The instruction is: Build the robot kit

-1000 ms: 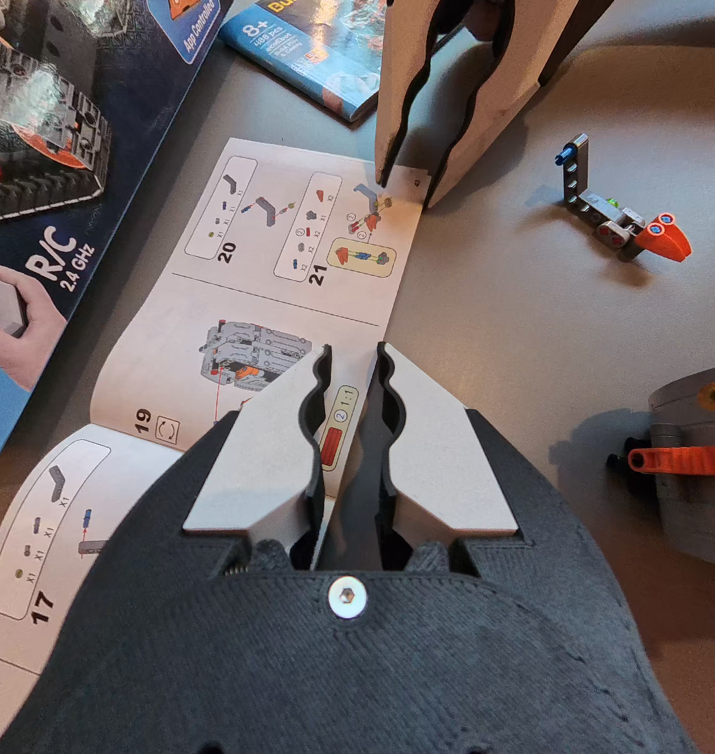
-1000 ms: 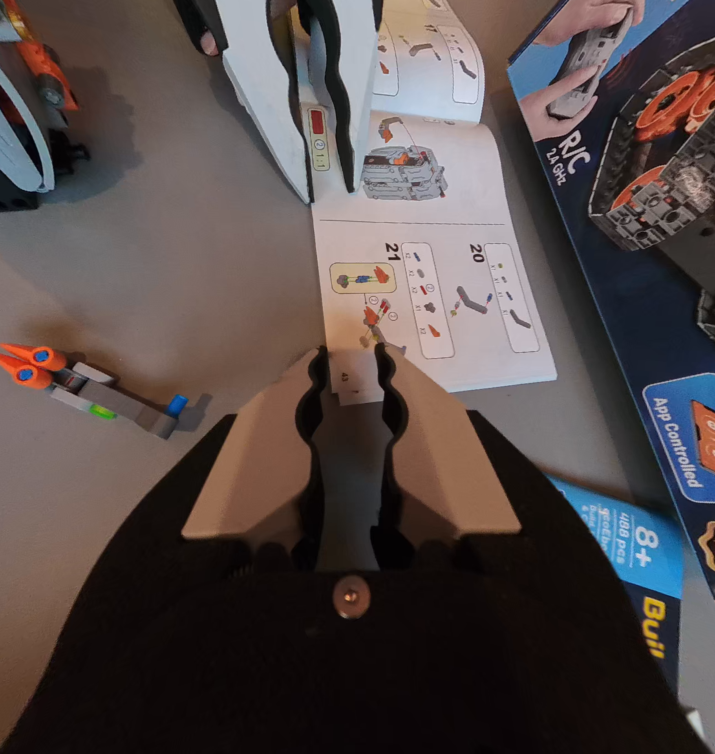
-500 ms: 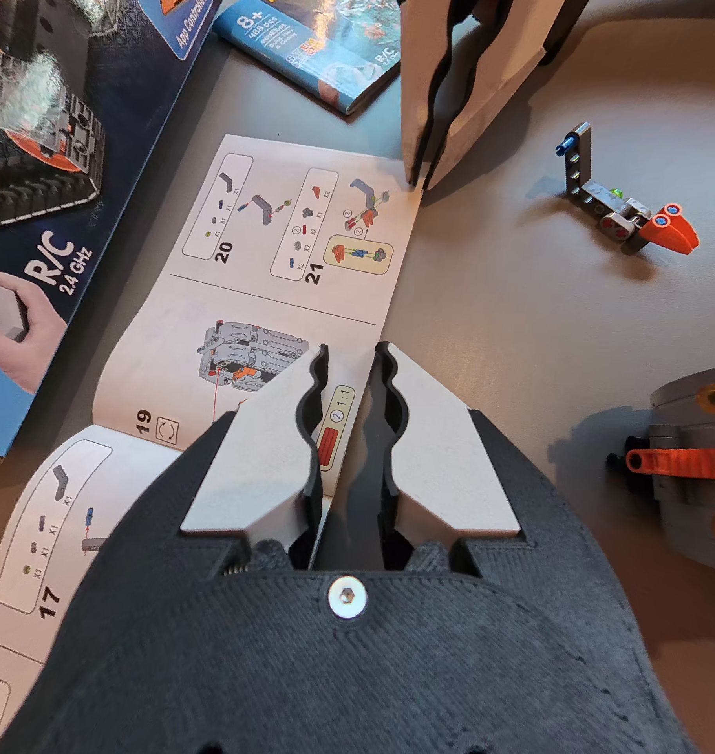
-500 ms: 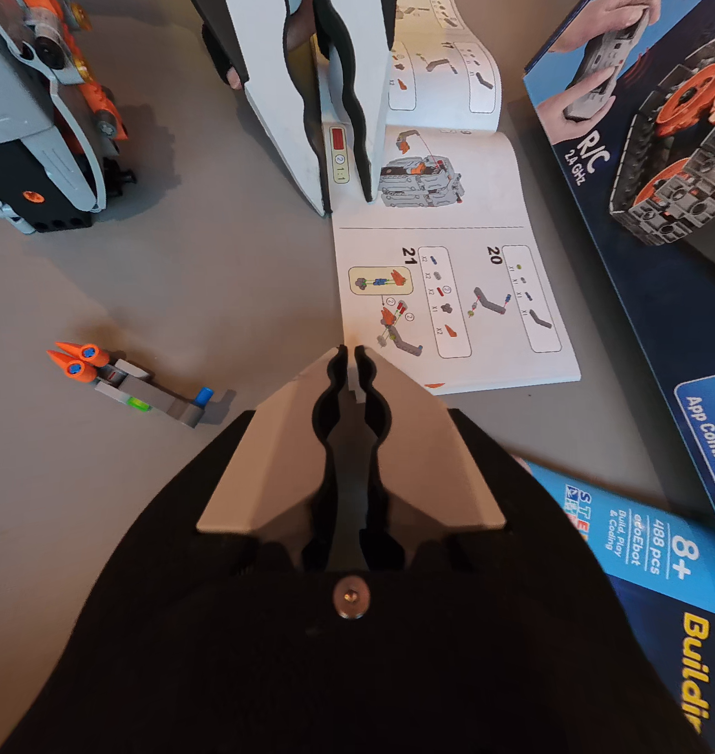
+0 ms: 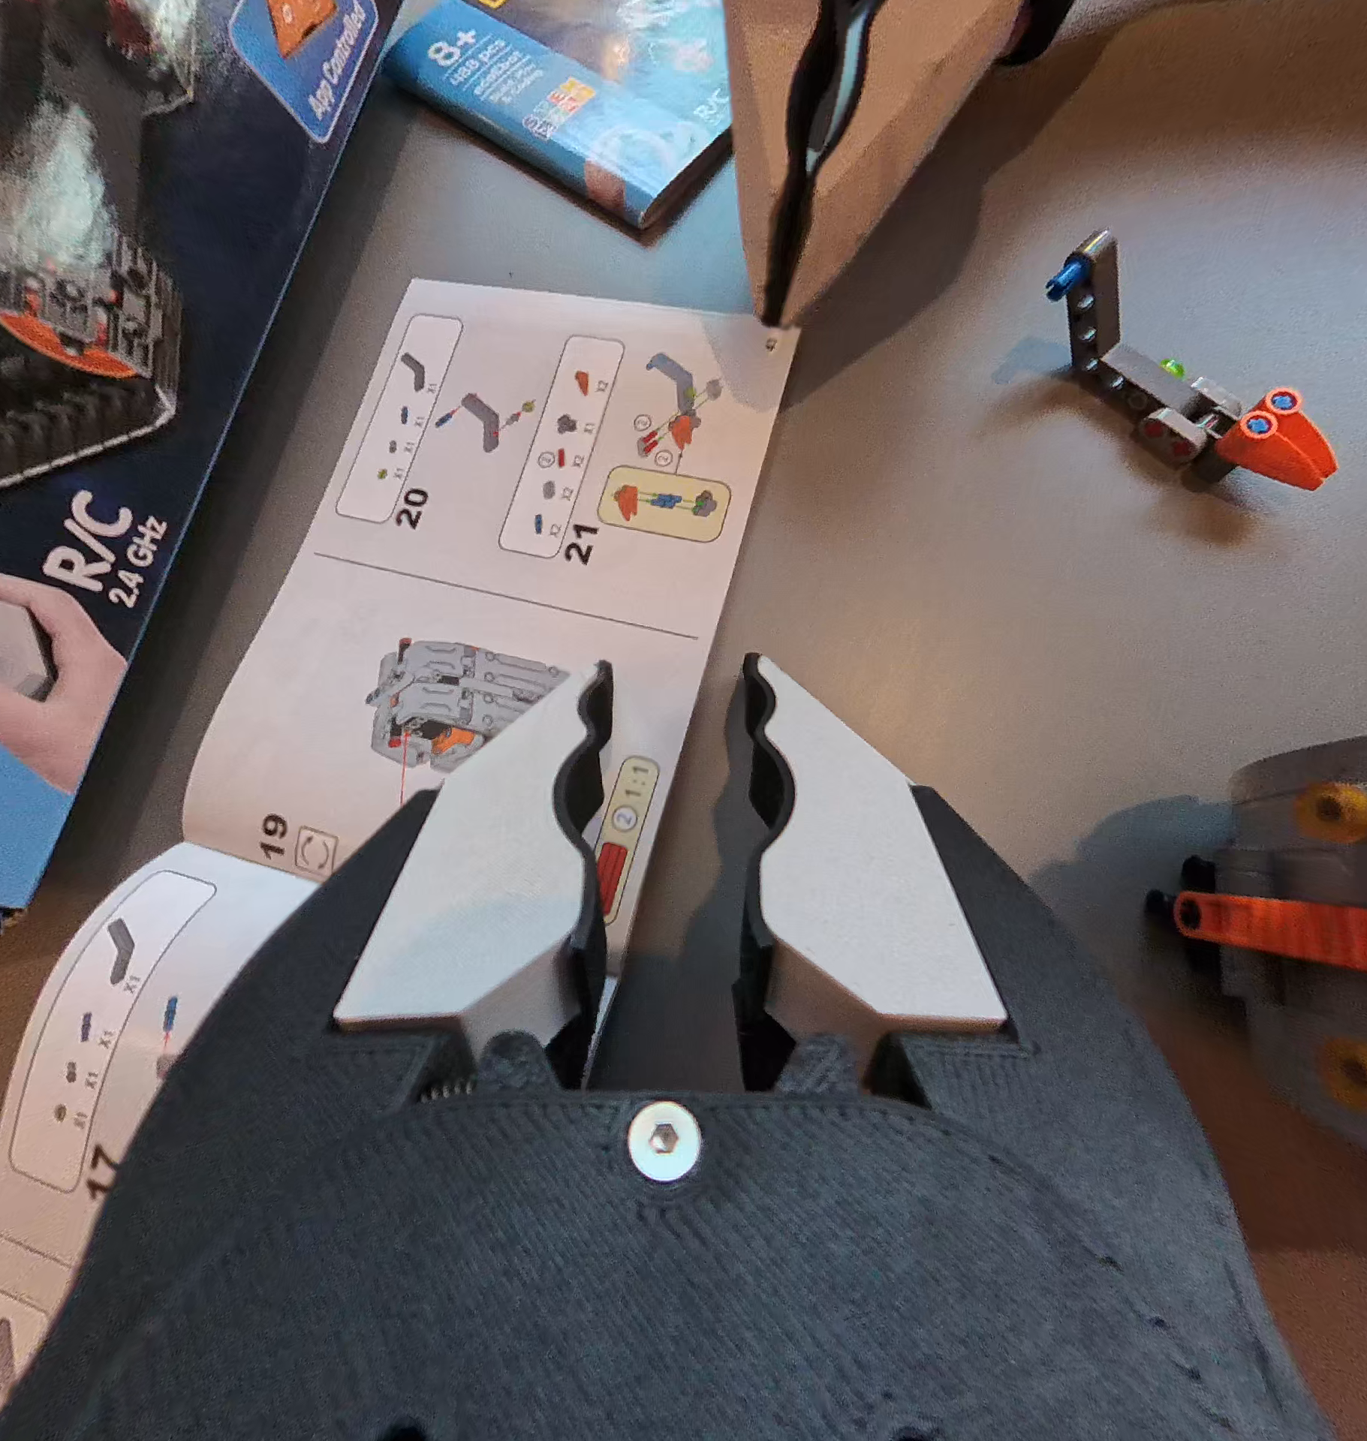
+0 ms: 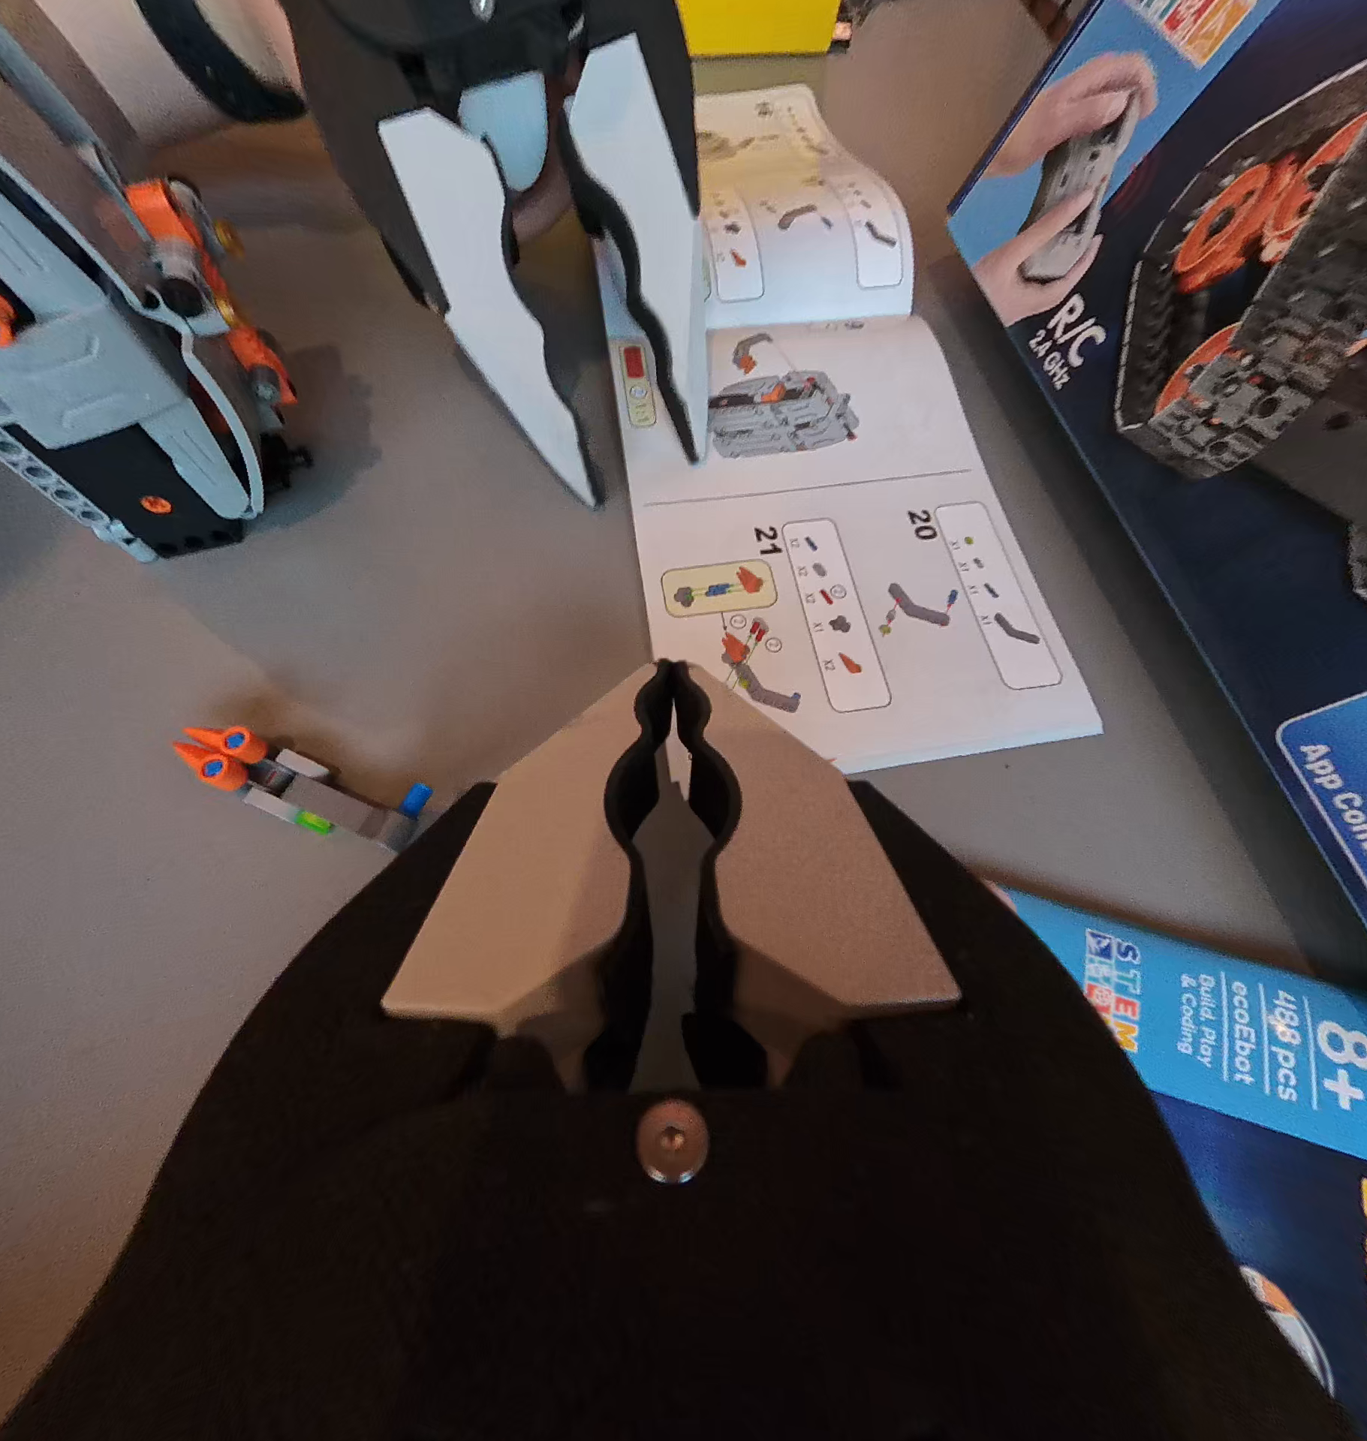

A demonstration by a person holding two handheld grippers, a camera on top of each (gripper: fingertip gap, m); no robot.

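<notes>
An open instruction booklet (image 5: 306, 702) lies on the grey table. My left gripper (image 5: 676, 667) is open and straddles the right edge of the top page, with the paper running between its fingers. It also shows in the right wrist view (image 6: 641, 479), standing over the same edge. My right gripper (image 6: 668, 667) is shut on the near corner of that page of the booklet (image 6: 898, 437). It shows in the left wrist view (image 5: 773, 312) with its tip on the page's far corner. A small grey brick arm with orange cones (image 5: 1179, 405) lies apart to the right.
A big blue toy box (image 5: 79, 390) lies left of the booklet, and a smaller blue booklet (image 5: 571, 117) lies beyond it. A larger grey, black and orange brick model (image 6: 118, 390) stands beside the left gripper. The small brick arm (image 6: 290, 780) lies left of the right gripper. Some 9 centimeters of space lies between my two pairs of fingers.
My right gripper has closed from open onto the page corner. My left gripper has opened wider around the page edge.
</notes>
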